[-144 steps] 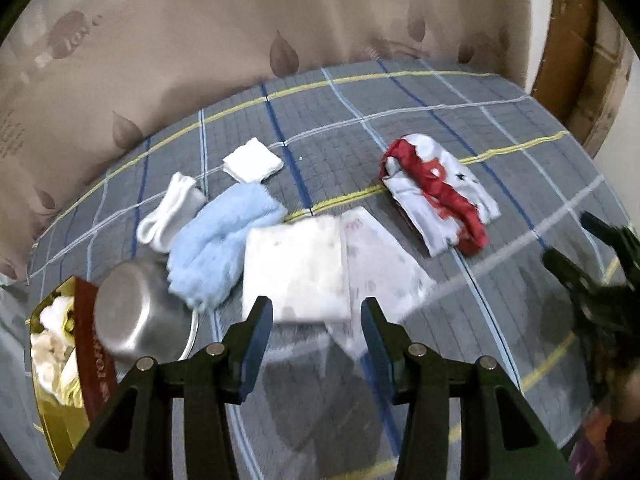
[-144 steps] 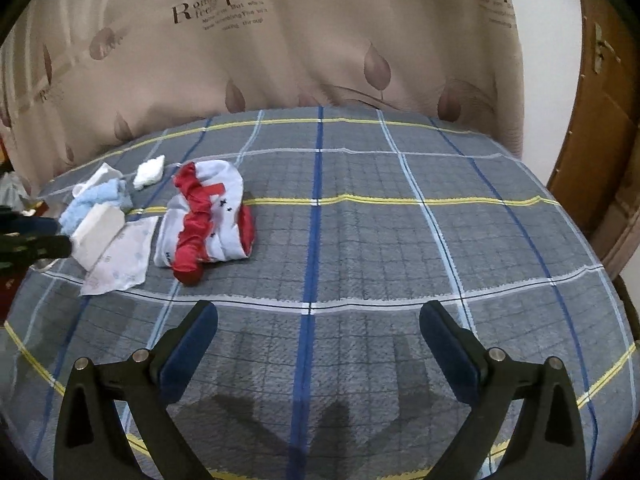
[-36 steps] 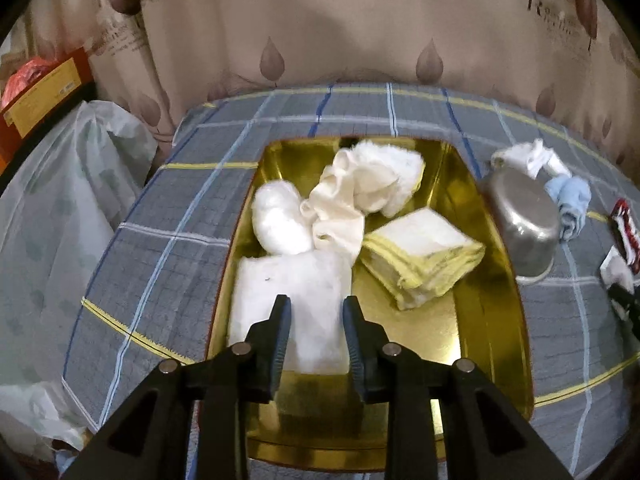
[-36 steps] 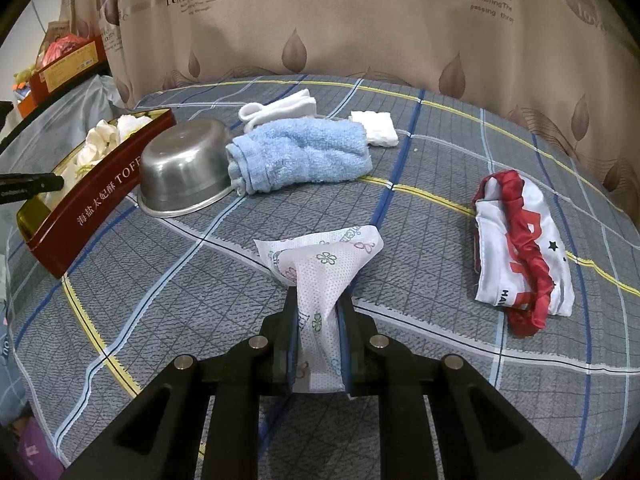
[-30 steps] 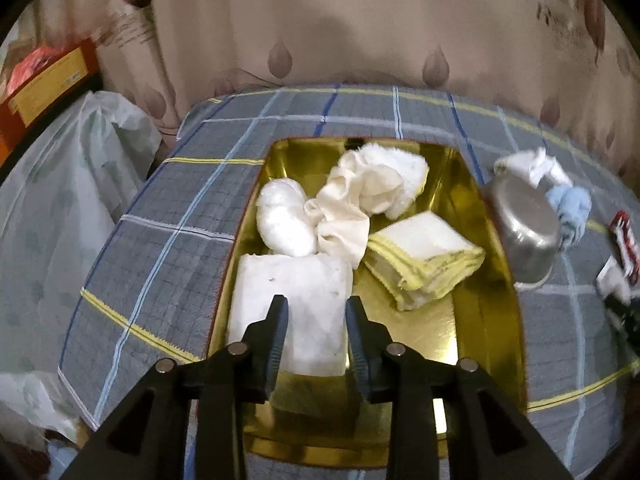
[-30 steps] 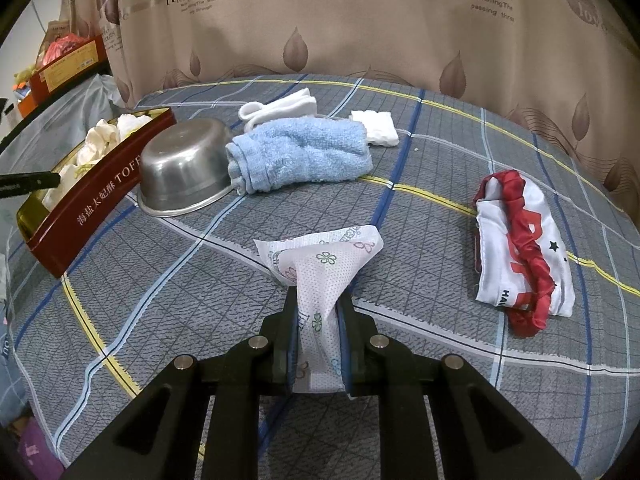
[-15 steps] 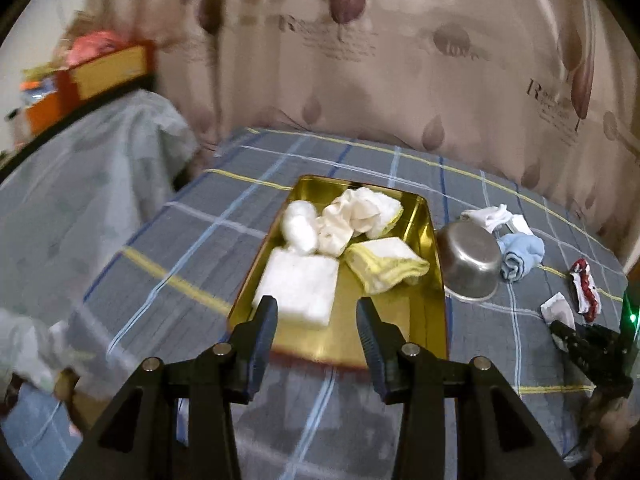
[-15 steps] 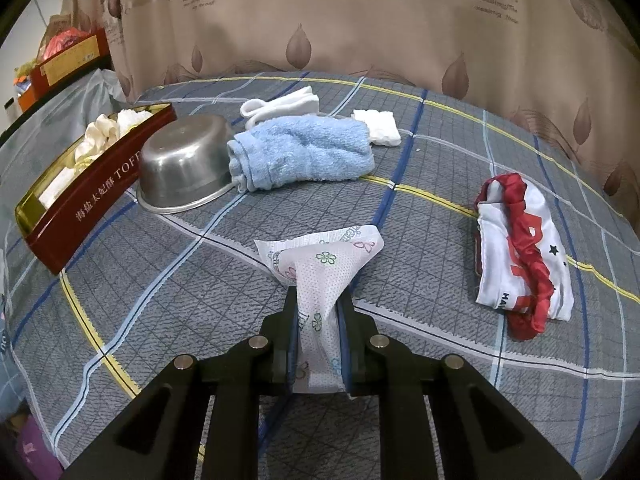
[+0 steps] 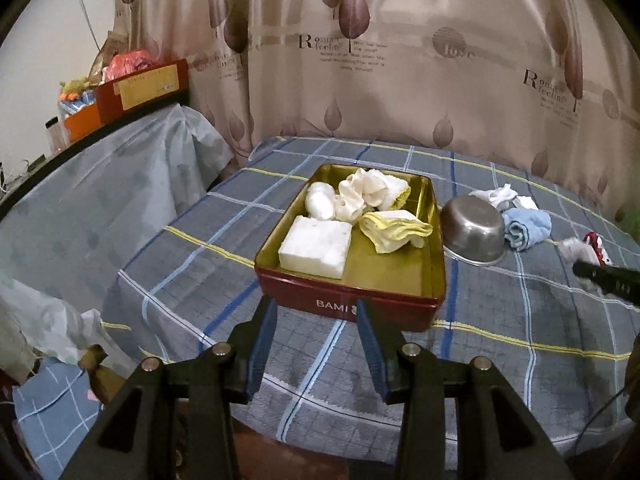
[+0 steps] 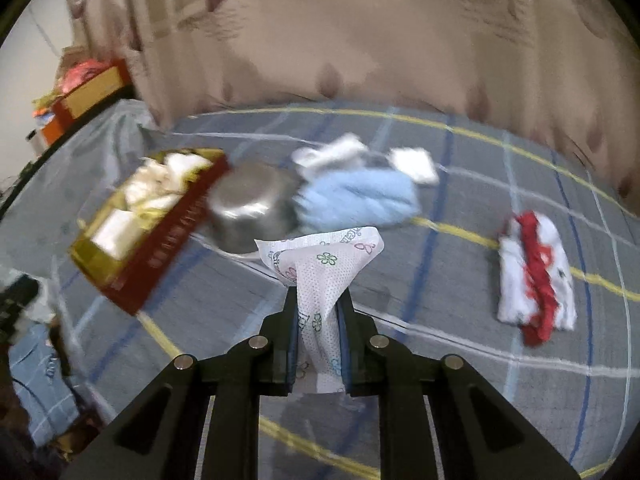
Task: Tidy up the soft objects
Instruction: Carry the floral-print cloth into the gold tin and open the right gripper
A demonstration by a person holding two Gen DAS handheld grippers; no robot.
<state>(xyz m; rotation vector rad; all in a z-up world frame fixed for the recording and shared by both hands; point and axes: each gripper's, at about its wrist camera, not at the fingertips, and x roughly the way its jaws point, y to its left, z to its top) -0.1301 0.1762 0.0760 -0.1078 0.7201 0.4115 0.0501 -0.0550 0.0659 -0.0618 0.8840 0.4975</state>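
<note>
My right gripper (image 10: 318,334) is clamped on a thin white non-woven cloth printed with small flowers (image 10: 320,276); the pinch sits low on the sheet, so its free top corner flares up above the jaws and nothing trails on the checked grey-blue bedcover (image 10: 440,280). I judge the low pinch is meant to keep the flimsy piece bunched for carrying. My left gripper (image 9: 316,344) holds nothing, jaws parted, hanging just short of the near wall of the red rectangular tin with a gold inside (image 9: 352,304). That tin is where the soft things collect: a folded white pad (image 9: 316,246) at the near left, a yellow-edged folded cloth (image 9: 394,230) beside it, a white roll (image 9: 320,200) and a crumpled cream cloth (image 9: 372,190) at the back. The near right floor of the tin is bare, likely the spot for my cloth. Outward, a steel bowl (image 10: 248,206) lies tipped just beside the tin's right wall, between my cloth and the tin, so I expect to carry over it rather than drag. Past it a rolled light-blue towel (image 10: 360,196), white socks (image 10: 332,150) and a small white folded square (image 10: 414,164) wait; a red-and-white bundled garment (image 10: 536,276) lies well apart to the right. The right view is blurred.
</note>
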